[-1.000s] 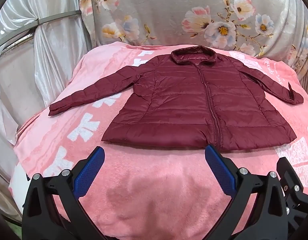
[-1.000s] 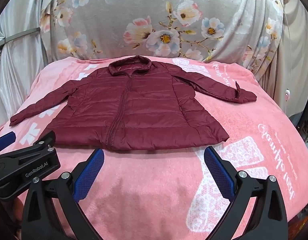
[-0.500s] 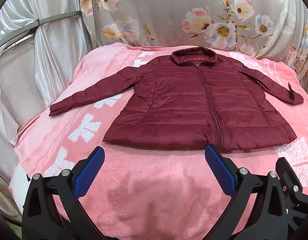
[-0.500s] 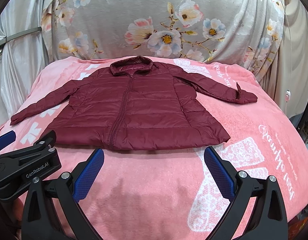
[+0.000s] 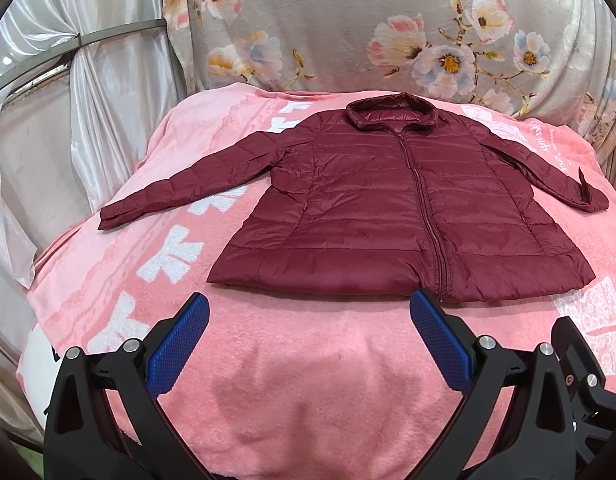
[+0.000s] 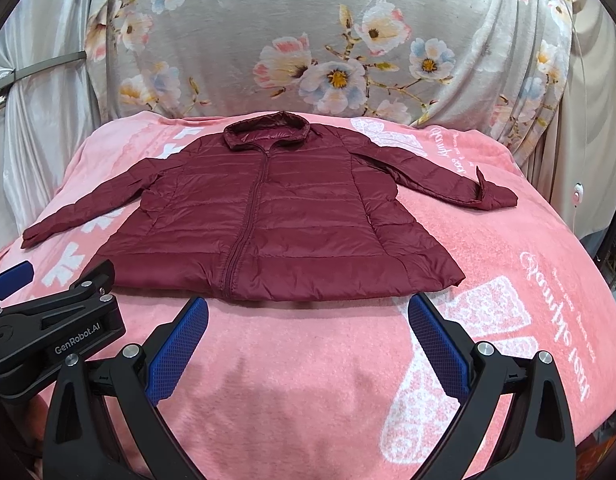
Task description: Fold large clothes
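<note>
A dark red hooded puffer jacket [image 5: 387, 208] lies flat and zipped on a pink blanket [image 5: 300, 360], both sleeves spread out, hood at the far end. It also shows in the right wrist view [image 6: 276, 220]. My left gripper [image 5: 308, 312] is open and empty, hovering just in front of the jacket's hem. My right gripper [image 6: 306, 316] is open and empty, also just short of the hem, towards its right half. The left gripper's body [image 6: 52, 336] shows at the lower left of the right wrist view.
The pink blanket [image 6: 507, 280] covers a raised bed-like surface with white prints. A grey floral cloth [image 5: 387, 28] hangs behind it. Silvery curtains with a metal bar [image 5: 88, 40] stand at the left. The surface drops off at left and right edges.
Both views have shifted very slightly; the jacket sits a touch lower in the frames. Both grippers stay open and empty.
</note>
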Demonstrator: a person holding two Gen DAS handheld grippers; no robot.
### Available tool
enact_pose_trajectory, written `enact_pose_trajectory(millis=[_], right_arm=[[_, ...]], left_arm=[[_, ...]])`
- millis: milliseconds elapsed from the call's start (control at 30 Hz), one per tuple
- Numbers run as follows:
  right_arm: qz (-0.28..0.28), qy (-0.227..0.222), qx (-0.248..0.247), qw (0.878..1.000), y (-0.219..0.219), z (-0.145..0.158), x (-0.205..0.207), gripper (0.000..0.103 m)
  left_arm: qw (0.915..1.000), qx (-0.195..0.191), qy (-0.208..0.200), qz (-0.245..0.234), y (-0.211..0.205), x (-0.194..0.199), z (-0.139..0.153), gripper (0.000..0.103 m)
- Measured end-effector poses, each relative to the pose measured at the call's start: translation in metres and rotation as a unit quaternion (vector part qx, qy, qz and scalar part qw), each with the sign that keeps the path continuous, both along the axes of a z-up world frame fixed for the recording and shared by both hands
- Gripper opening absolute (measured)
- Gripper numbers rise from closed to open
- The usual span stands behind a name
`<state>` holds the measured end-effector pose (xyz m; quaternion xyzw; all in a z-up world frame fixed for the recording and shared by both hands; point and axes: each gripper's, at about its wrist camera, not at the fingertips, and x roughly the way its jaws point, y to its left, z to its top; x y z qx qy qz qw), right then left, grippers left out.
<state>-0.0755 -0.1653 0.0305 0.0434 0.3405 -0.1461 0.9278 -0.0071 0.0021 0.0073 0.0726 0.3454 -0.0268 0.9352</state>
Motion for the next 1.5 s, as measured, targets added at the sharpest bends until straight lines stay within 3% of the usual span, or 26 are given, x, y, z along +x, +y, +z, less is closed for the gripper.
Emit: enact_pose_trajectory(millis=[1500], right_arm=[[0.006, -0.001, -0.003, 1.0, 0.01, 0.0, 0.007, 0.098]], left_arm=[[1.0, -0.002, 0.001, 0.003, 0.008, 0.007, -0.006, 0.098]])
